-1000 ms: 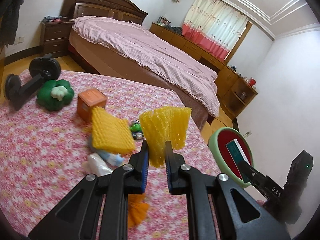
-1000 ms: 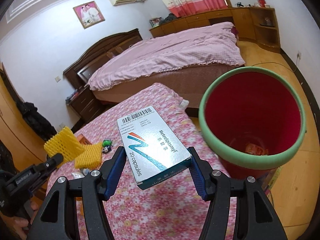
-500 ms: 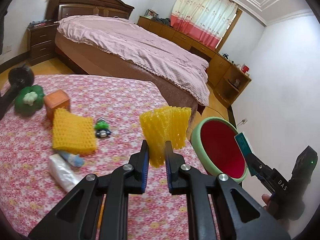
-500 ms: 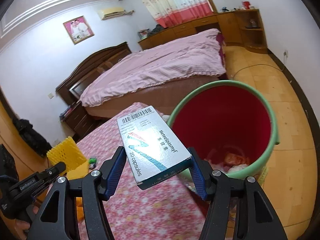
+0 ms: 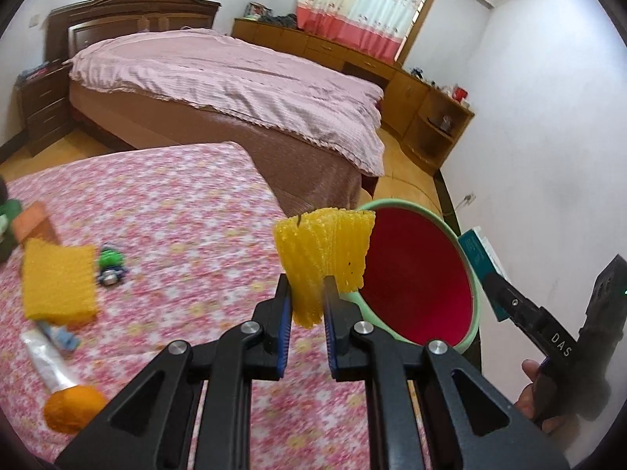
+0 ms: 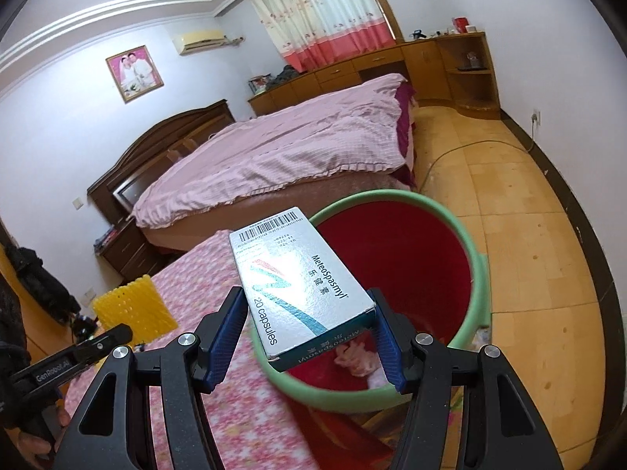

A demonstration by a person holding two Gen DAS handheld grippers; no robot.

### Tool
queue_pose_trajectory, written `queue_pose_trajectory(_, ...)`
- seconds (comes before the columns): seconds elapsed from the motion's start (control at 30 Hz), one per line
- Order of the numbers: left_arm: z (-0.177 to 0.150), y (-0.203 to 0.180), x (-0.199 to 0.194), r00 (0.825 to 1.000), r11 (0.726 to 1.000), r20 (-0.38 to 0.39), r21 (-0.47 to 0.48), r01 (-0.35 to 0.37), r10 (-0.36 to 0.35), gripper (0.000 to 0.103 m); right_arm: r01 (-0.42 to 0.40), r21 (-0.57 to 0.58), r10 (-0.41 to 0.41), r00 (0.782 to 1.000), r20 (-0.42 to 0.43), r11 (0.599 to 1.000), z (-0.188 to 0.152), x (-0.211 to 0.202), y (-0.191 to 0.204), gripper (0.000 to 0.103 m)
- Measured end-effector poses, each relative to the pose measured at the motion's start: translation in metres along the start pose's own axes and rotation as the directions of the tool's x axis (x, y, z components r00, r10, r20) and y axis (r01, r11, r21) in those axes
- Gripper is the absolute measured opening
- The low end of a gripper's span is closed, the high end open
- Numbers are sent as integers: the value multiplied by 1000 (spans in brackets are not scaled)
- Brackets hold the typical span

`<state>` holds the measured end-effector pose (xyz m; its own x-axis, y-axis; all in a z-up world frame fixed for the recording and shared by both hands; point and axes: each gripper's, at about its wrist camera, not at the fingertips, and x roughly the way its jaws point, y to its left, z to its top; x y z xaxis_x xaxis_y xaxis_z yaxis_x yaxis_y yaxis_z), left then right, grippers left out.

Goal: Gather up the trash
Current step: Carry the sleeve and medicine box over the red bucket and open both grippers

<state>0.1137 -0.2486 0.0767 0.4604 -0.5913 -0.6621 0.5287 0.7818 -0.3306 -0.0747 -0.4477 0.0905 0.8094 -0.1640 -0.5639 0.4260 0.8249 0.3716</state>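
A: Largest first. Double bed [image 6: 282,156] with pink cover at the far side; flowered tabletop [image 5: 156,211] in front of it.

B: Bin?

A: Red bin with green rim [image 6: 480,274] stands on the floor just beside the tabletop edge; crumpled scraps lie inside.

B: Left claw [image 5: 306,305]?

A: Clamped on a yellow foam net sleeve [image 5: 323,250], upright, near the bin rim.

B: Right claw [image 6: 309,327]?

A: Clamped on a medicine box [image 6: 298,286], "20 capsules", held above the bin's near rim.

B: On the tabletop?

A: A second yellow foam net [image 5: 58,282], an orange ball [image 5: 72,411], a small green toy car [image 5: 111,264].
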Motion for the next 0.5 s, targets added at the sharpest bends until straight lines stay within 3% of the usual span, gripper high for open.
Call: queue_pose_trajectory(0.5, -6, -61, 92, 991, 992, -131, 113, 57, -42, 14, 75, 52, -73, 997, -39, 996, 4, 32, -57, 64)
